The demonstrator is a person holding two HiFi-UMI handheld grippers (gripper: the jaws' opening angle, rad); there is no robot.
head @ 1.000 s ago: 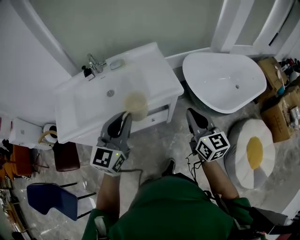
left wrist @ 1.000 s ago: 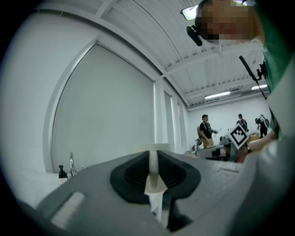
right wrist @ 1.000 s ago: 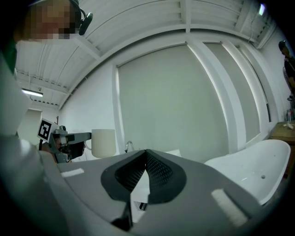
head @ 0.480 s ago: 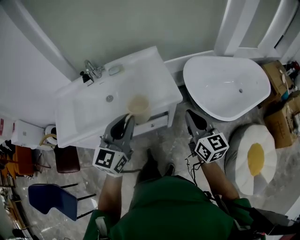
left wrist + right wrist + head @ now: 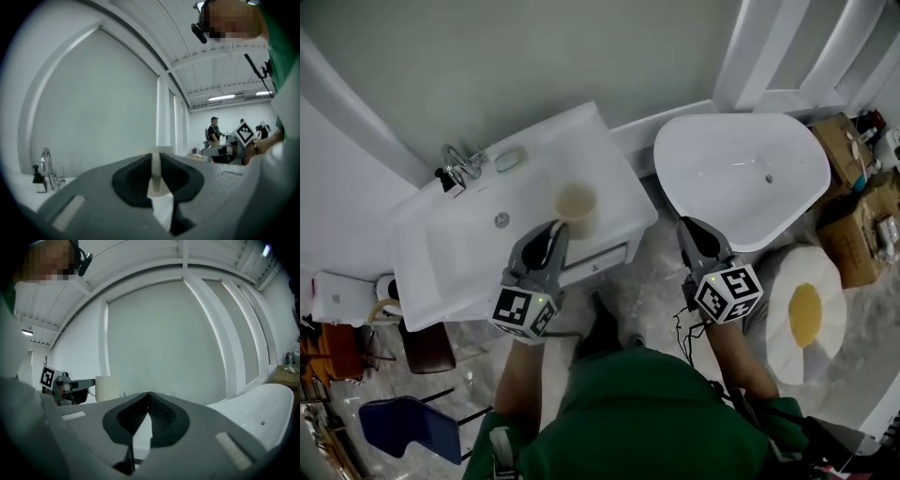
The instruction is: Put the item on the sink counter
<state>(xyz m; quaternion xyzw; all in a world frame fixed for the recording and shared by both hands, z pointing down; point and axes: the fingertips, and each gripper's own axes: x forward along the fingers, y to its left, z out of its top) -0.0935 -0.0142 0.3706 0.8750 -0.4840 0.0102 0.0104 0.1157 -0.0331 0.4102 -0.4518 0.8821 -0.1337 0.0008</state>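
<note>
the left gripper (image 5: 553,231) is pinched almost shut on the thin handle of a cream-coloured cup (image 5: 577,202); in the left gripper view its jaws (image 5: 154,172) stand a narrow slit apart with the pale handle filling the gap, and the cup's rim shows just beyond them. the cup is upright over the right-hand part of the white sink counter (image 5: 614,164), to the right of the basin and near the counter's front edge; whether its base touches the surface cannot be told. the faucet (image 5: 461,161) stands at the back of the basin, with a small pale oval thing (image 5: 510,159) just beside it on the counter's rear ledge. the right gripper (image 5: 692,227) is empty, its jaws together, held over the floor between the sink counter and the white bathtub (image 5: 741,173), well apart from the cup. in the right gripper view the closed jaws (image 5: 148,403) point at the wall, and the cup (image 5: 107,387) shows off to the left, gripped by the other tool. a round white cushion with a yellow centre (image 5: 806,309) lies on the floor just right of the right gripper.
</note>
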